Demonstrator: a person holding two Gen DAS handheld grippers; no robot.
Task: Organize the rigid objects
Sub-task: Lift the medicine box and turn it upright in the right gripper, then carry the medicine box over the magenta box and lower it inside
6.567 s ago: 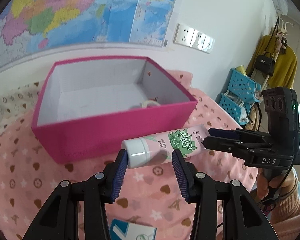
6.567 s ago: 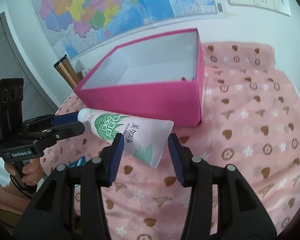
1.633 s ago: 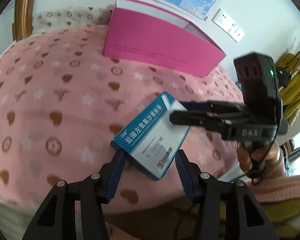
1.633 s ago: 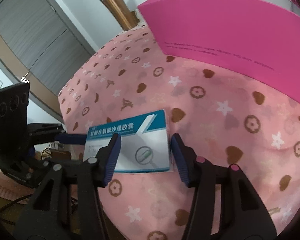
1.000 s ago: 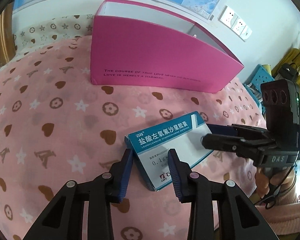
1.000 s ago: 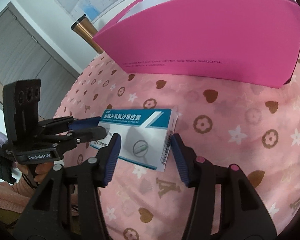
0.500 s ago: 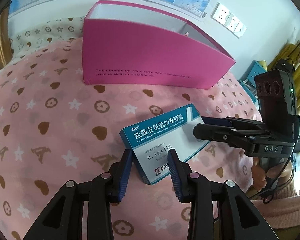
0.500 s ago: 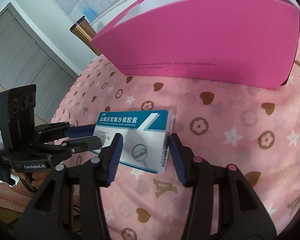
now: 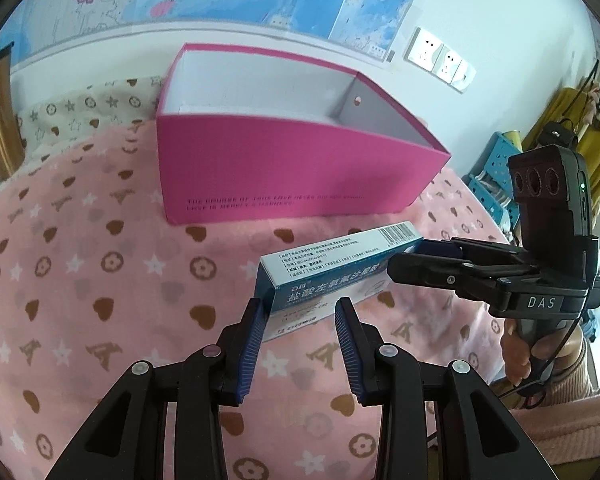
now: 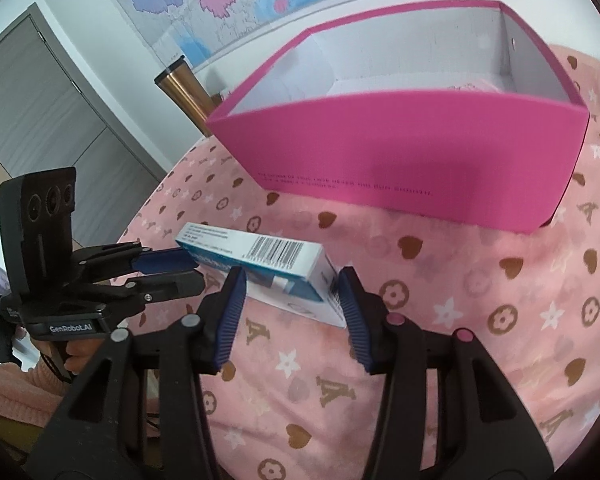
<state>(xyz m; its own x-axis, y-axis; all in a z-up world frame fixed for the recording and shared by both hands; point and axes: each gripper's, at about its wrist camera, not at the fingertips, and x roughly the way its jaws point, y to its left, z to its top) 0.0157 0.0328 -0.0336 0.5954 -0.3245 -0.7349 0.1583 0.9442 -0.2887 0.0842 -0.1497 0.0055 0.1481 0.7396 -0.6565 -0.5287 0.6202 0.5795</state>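
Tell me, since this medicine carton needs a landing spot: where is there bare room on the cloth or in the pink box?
The pink box shows open floor along its near and left sides; something pale lies by the far right wall. The pink cloth left of the medicine carton is bare. It is crowded at the carton, with the left gripper and right gripper clamping its ends.

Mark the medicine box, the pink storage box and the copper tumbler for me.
medicine box point(image 9: 332, 272): left wrist view, on its blue printed side face.
pink storage box point(image 10: 420, 148): right wrist view, on its near outer wall.
copper tumbler point(image 10: 184, 92): right wrist view, on its metal body.
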